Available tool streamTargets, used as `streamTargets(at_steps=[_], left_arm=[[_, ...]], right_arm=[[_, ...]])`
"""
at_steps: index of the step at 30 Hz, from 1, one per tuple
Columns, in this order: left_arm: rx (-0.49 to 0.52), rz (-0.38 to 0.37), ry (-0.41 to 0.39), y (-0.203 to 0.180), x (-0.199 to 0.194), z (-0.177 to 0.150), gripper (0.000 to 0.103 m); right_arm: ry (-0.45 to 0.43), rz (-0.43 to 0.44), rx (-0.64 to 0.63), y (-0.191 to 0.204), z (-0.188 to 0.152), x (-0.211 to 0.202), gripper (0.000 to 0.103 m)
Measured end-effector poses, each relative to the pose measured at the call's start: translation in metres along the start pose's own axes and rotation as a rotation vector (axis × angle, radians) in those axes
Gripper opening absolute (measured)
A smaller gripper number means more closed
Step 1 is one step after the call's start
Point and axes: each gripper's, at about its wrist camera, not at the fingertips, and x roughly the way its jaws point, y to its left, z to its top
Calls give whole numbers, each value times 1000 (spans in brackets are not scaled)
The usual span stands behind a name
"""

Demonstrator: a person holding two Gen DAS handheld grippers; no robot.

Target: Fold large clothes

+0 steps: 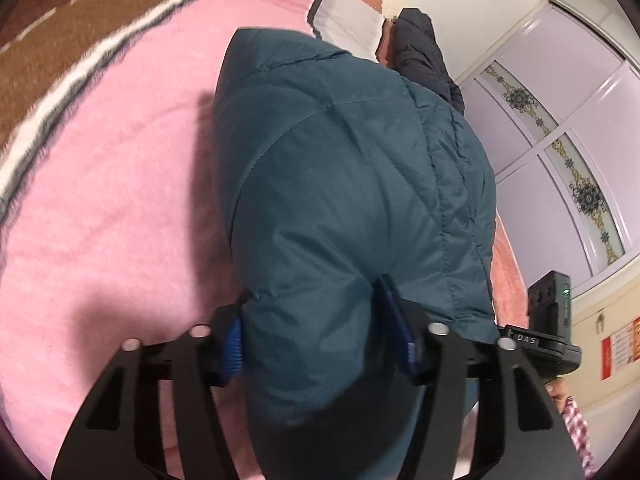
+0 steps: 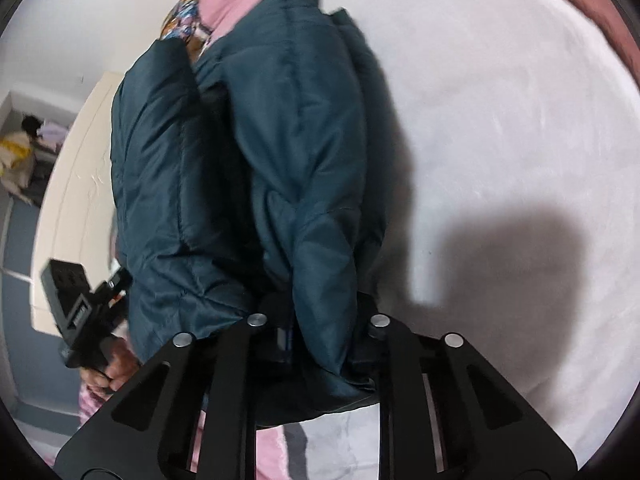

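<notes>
From the left wrist, the left tool (image 1: 320, 344) is clamped on a thick puffy fold of the teal padded jacket (image 1: 352, 168), its blue pads (image 1: 234, 350) pressing into the fabric on either side; the jacket runs from between the fingers away across the bed, lying on a pink blanket (image 1: 100, 200); a brown striped blanket (image 1: 68, 28) lies at the far left; a dark garment (image 1: 424, 52) sits just beyond the jacket's far end; pale purple wardrobe doors (image 1: 560, 128) stand at the right; the other tool's black body shows at the near right edge.

From the right wrist, the right tool (image 2: 320, 332) is closed on a gathered edge of the same jacket (image 2: 256, 160); the fabric bunches between its fingers and drapes over them; the jacket stretches away up the middle, over a white sheet (image 2: 500, 120) at the right; a person's hand (image 2: 116, 368) grips the other tool's handle at the near left.
</notes>
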Motion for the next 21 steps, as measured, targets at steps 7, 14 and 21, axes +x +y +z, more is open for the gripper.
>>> streamTargets(at_steps=[7,14,21], left_arm=[[86,75,-49,-9,-20,6,41],[103,154,-93,14,-57,11,40],[56,189,-111,64,-97,2,40]], right_arm=[[-51,-38,-58,36,-14,-5,13],[-29,-32,-136,80,-36,15,12],[12,-36,-179,123,-55,45,12]])
